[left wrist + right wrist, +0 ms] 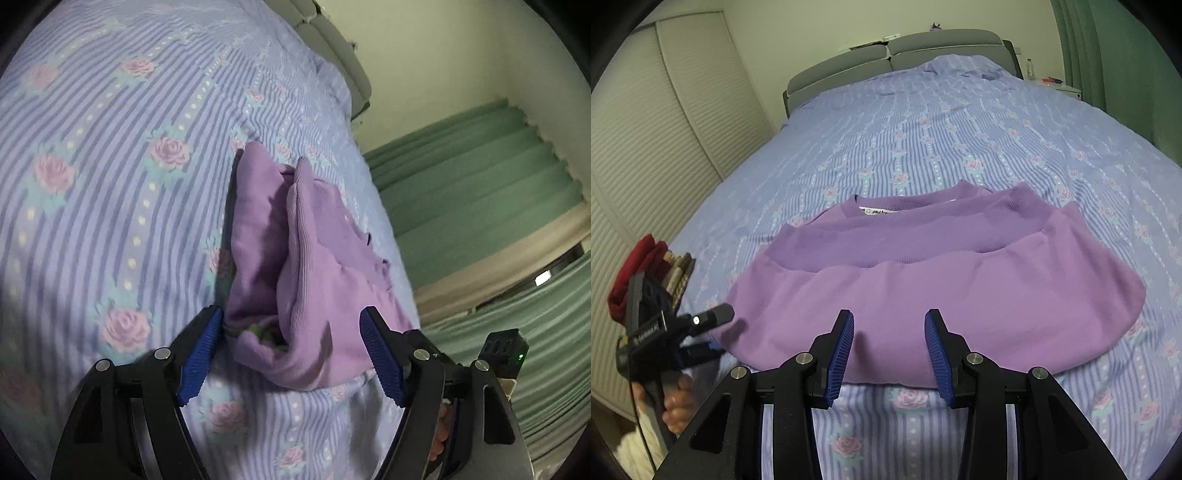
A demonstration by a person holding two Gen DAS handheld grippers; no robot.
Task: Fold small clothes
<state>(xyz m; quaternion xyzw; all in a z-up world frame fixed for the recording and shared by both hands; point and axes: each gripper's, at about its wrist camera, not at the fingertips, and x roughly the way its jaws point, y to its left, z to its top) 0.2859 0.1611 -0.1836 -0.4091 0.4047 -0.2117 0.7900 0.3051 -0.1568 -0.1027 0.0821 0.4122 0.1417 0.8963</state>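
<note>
A folded purple top [934,280] lies on the striped bedspread [923,140], the right gripper [889,343] spread wide at its near edge and the left gripper [291,350] open around its side, perhaps touching.

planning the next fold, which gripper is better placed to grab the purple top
Left, probably. The left gripper is open with the purple knit top's end between its fingers; the right gripper is open at the near edge, straddling flat cloth.
</note>
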